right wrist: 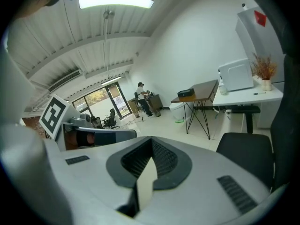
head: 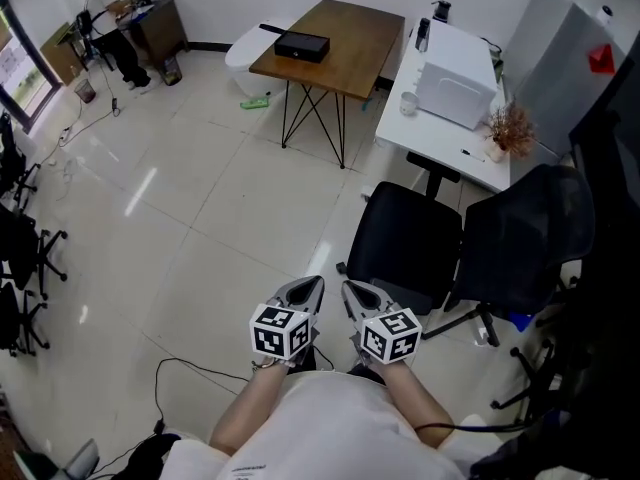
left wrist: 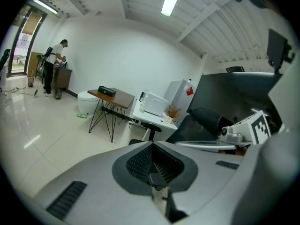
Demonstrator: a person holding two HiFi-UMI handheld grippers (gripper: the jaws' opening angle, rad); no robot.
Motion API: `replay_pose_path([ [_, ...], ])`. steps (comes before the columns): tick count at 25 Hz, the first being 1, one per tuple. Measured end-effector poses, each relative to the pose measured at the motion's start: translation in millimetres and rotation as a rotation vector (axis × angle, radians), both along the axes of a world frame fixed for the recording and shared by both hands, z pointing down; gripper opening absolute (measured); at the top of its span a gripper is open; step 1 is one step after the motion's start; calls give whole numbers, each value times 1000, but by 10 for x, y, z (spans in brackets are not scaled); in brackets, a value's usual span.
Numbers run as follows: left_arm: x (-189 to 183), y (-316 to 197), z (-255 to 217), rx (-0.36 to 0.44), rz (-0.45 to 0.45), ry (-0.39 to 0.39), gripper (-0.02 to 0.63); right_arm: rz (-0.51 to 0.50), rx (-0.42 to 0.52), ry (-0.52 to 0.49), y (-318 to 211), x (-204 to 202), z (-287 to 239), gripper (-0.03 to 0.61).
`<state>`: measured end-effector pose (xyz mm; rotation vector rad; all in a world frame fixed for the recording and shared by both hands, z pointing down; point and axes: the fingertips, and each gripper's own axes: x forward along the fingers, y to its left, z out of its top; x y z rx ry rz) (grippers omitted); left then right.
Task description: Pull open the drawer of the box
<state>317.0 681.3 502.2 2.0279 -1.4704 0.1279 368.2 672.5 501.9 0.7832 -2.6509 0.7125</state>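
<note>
Left tool (head: pixel 306 290): jaws pressed fully together with nothing between them, held low, close to the person's body.
Right tool (head: pixel 354 294): jaws likewise closed on nothing, just beside the left tool, with the tips of the two leaning toward each other.
Floor (head: pixel 200 218): pale glossy tiles under both tools; a dark cable (head: pixel 200 373) trails across them near the person's left arm.
Chairs: a black office chair (head: pixel 405 243) stands just ahead of the right tool, with a second black chair (head: pixel 520 238) beside it.
White worktop (head: pixel 400 133): beyond the chairs, carrying a white appliance (head: pixel 457 86), a cup (head: pixel 408 102) and a dried plant (head: pixel 512 128).
Wooden worktop (head: pixel 345 53): on thin black legs, to the left of the white one.
Box (head: pixel 302 45): black, low, sitting on the wooden worktop toward its far left side, well apart from both tools; I cannot tell from here how its drawer stands.
Far corner: a person (head: pixel 110 18) stands at a desk.
</note>
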Motion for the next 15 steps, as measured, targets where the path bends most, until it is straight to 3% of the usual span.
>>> replay_pose_path([
  [15,-1250,-351,-103,31,16,19,3,26,37,16,-405,-1272,-148,-12],
])
